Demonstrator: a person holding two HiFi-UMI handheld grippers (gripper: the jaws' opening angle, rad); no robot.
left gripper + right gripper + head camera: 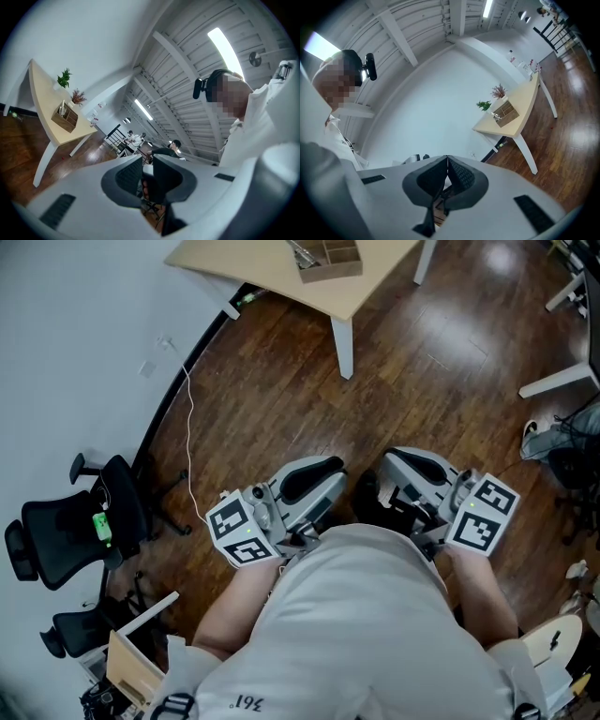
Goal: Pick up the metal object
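Observation:
Close in front of the person's white shirt, both grippers are held level over the wooden floor. My left gripper (330, 472) (147, 160) stands open, a narrow gap between its ribbed pads and nothing in it. On my right gripper (394, 463) (447, 160) the jaws are shut, tips touching, holding nothing. Far ahead a light wooden table (246, 266) (43, 99) (522, 115) carries a brown wooden box (330, 259) (65, 118) (505, 112). A thin metal object (302, 253) (62, 107) sticks out of the box at its left end.
Black office chairs (82, 521) stand by the curved white wall at the left, with a white cable (192, 427) trailing over the floor. White table legs (564, 379) and bags sit at the right. Two small plants (70, 86) are on the table; people (133, 138) stand far off.

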